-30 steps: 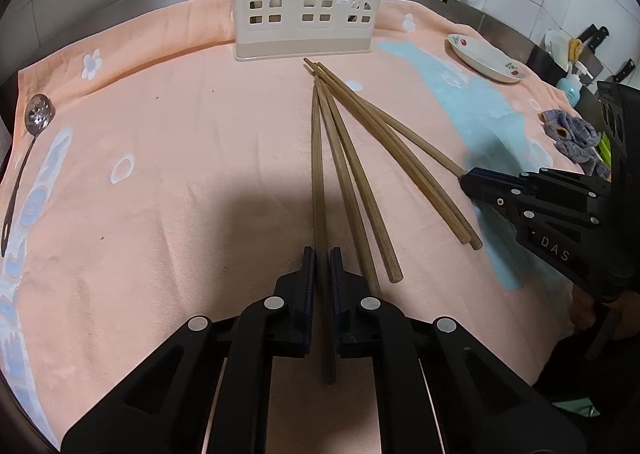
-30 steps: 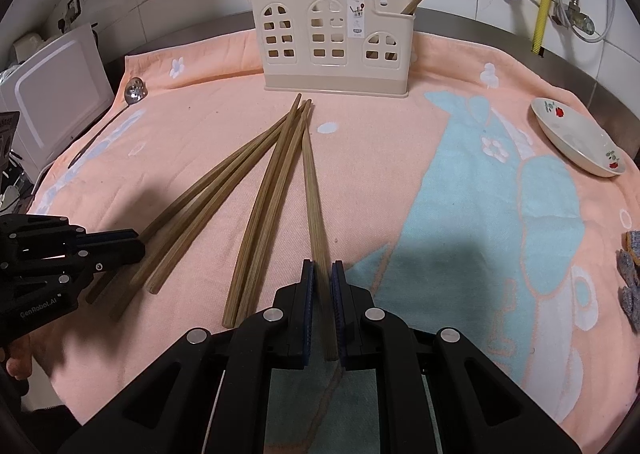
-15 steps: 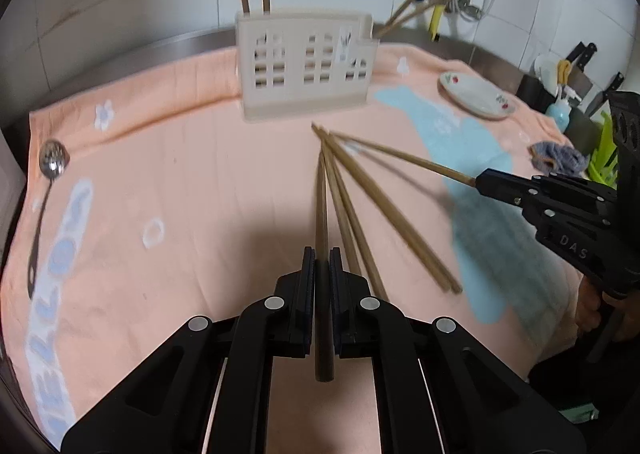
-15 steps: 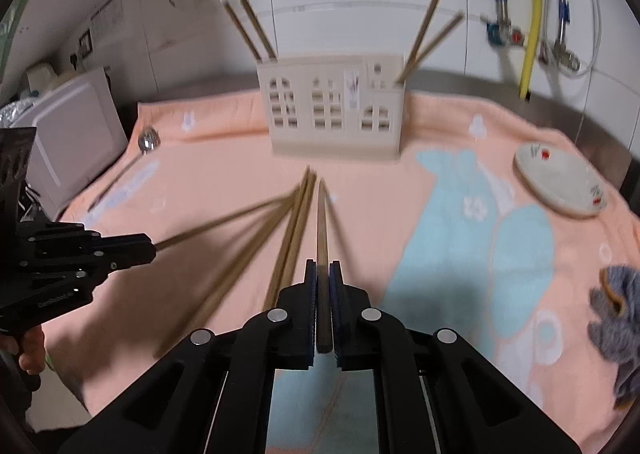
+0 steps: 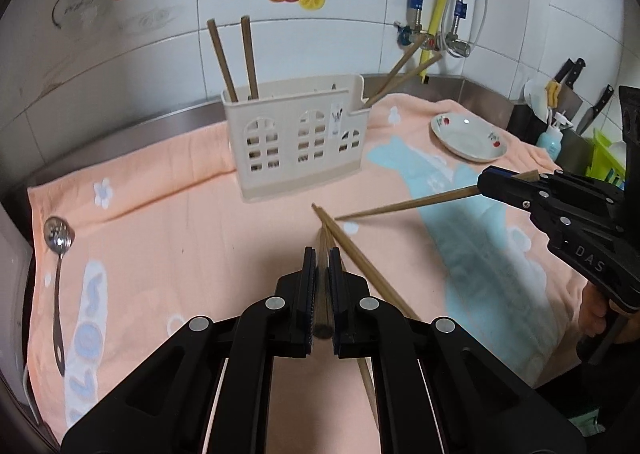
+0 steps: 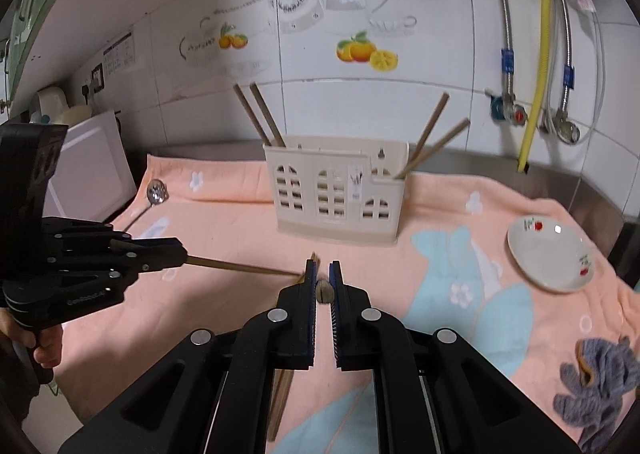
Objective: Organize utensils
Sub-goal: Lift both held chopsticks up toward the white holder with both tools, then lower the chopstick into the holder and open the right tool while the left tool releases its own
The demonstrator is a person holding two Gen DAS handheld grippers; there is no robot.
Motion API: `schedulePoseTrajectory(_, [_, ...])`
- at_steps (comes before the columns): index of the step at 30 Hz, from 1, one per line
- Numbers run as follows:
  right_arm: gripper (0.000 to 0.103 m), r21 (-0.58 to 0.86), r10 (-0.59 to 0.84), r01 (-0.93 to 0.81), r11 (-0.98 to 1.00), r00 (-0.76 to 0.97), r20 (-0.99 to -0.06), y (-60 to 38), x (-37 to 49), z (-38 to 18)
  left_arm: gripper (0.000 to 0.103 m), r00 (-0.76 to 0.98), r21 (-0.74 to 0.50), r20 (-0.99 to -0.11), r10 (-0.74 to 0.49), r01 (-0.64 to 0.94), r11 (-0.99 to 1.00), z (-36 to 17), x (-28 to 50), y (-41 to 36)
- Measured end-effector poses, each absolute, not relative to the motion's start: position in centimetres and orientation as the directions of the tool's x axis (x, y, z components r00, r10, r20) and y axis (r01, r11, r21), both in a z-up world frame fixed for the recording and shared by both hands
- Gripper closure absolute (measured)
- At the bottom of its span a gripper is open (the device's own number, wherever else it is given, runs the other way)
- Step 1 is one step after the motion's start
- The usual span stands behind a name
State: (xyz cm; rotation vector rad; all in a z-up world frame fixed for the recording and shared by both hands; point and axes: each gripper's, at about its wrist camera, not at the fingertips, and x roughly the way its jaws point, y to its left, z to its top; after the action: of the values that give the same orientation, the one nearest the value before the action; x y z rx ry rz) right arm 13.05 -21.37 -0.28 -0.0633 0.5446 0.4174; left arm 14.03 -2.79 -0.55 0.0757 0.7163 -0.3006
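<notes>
My left gripper is shut on a brown wooden chopstick, held off the towel and pointing ahead toward the cream utensil holder. My right gripper is shut on another chopstick, seen end-on and aimed at the same holder. Each gripper shows in the other's view: the right gripper with its chopstick, the left gripper with its chopstick. Two more chopsticks lie on the peach towel. The holder has two chopsticks standing at each end.
A slotted metal spoon lies at the towel's left edge. A white plate sits at the right and a grey cloth near the right front. Pipes and a tiled wall stand behind; knives stand at the far right.
Both grippers have risen, each lifting its chopstick off the towel. The two views now tilt up and show more of the wall and the holder's top.
</notes>
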Motion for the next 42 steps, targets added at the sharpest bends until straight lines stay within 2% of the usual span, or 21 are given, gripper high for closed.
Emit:
schedulePoseTrajectory(15, [0.097, 0.031, 0.420, -0.460, 0.887, 0.778, -0.468, -21.8, 17.9, 8.0, 0.098, 0.744, -0.035, -0.609, -0.275, 0.321, 0.947, 5.4, 19.0, -2.5])
schedulePoseTrajectory(23, [0.097, 0.003, 0.419, -0.463, 0.886, 0.798, -0.433, -22.5, 20.0, 13.1, 0.098, 0.811, -0.004, -0.505, -0.295, 0.340, 0.940, 12.1, 20.9, -3.3])
schedulePoseTrajectory(31, [0.097, -0.001, 0.401, -0.442, 0.897, 0.814, -0.420, -22.9, 22.6, 15.4, 0.098, 0.874, 0.008, -0.404, -0.270, 0.299, 0.954, 17.5, 24.4, -3.6])
schedulePoseTrajectory(35, [0.097, -0.009, 0.389, -0.431, 0.902, 0.821, -0.418, -22.9, 24.0, 15.8, 0.098, 0.898, 0.024, -0.378, -0.226, 0.253, 0.967, 18.2, 26.3, -3.2])
schedulePoseTrajectory(42, [0.097, -0.015, 0.362, -0.405, 0.914, 0.832, -0.421, -22.8, 26.0, 15.0, 0.098, 0.883, -0.050, -0.417, -0.214, 0.213, 0.976, 15.4, 29.6, -1.7])
